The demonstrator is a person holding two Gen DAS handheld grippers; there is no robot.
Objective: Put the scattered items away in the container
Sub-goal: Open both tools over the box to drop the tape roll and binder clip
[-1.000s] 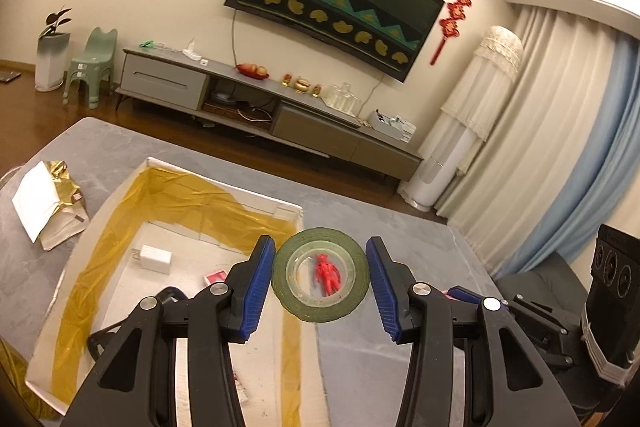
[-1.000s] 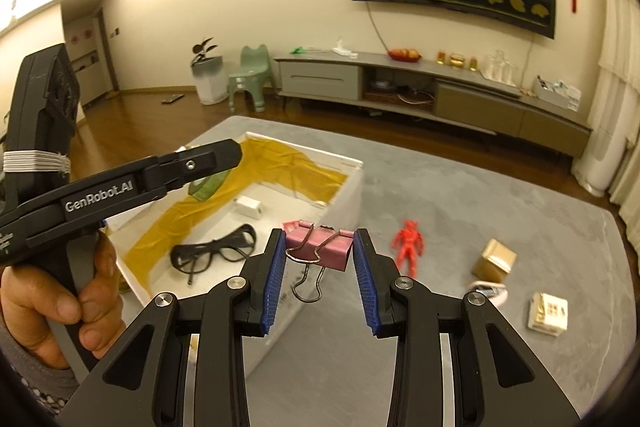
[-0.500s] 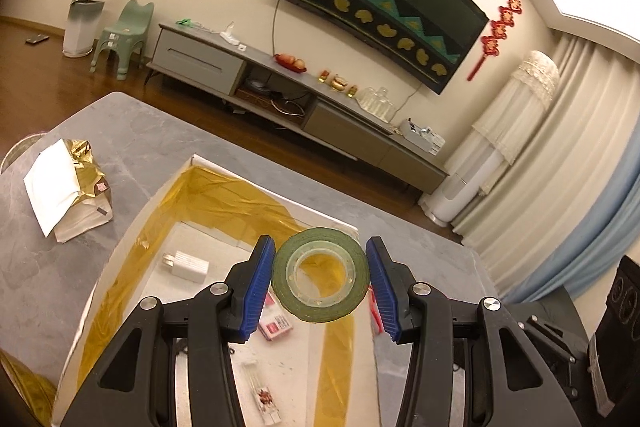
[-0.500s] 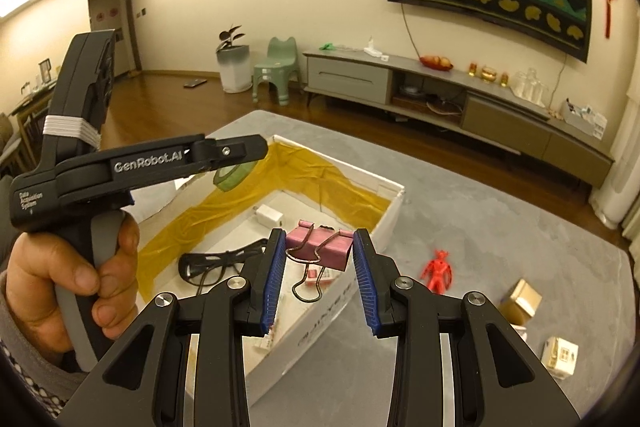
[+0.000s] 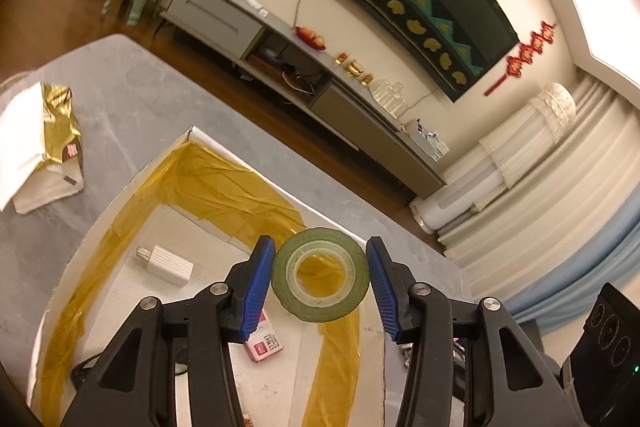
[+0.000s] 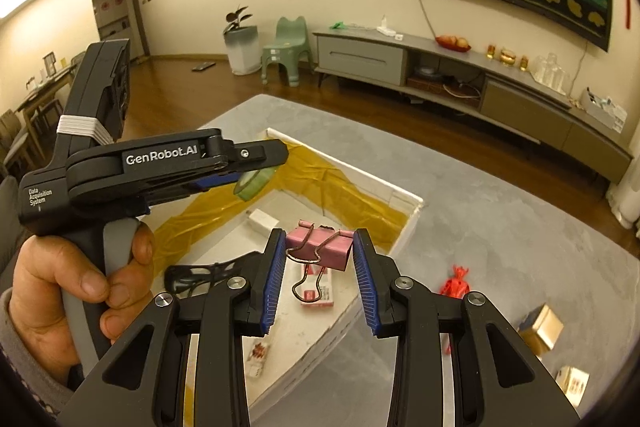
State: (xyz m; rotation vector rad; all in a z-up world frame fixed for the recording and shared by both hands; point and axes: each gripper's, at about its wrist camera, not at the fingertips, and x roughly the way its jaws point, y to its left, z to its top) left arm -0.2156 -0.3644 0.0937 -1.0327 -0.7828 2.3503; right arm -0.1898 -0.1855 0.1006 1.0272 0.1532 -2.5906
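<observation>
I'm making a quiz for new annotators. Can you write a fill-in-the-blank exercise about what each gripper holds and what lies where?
1. The left gripper is shut on a roll of green ____.
2. The binder clip in the right gripper is ____ in colour.
3. The white charger lies ____ the box.
4. The red figurine lies on the grey surface, ____ the box.

Missing words: tape; pink; inside; outside
</observation>
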